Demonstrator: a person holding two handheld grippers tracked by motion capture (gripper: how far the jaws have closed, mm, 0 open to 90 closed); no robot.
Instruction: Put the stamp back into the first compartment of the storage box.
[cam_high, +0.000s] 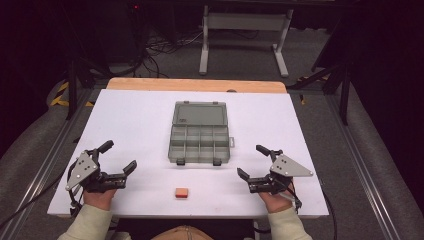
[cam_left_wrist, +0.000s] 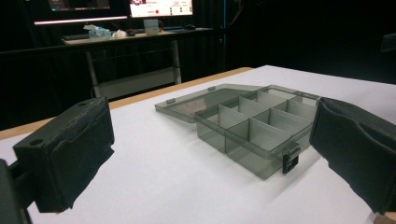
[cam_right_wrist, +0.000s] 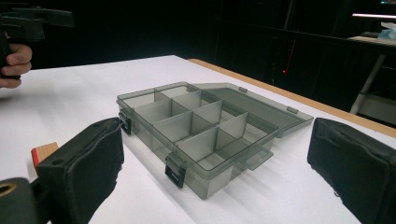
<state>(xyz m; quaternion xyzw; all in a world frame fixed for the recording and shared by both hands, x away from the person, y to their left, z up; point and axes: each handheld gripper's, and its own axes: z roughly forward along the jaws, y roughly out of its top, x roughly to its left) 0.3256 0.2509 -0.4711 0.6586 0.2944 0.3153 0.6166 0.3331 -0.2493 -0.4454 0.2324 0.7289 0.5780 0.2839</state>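
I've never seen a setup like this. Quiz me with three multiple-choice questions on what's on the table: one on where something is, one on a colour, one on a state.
1. Where does the small block lie?
A. inside the organizer box
B. on the table between the box and the person
C. on the lid

2. What colour is the block?
A. orange-red
B. blue
C. green

3. How is the organizer box?
A. latched shut
B. open, lid laid flat behind it
C. upside down

Answers:
1. B: it sits on the white table, near the front edge, apart from the box.
2. A: the high view shows it orange-red.
3. B: its compartments are exposed, and the lid lies flat on the far side.
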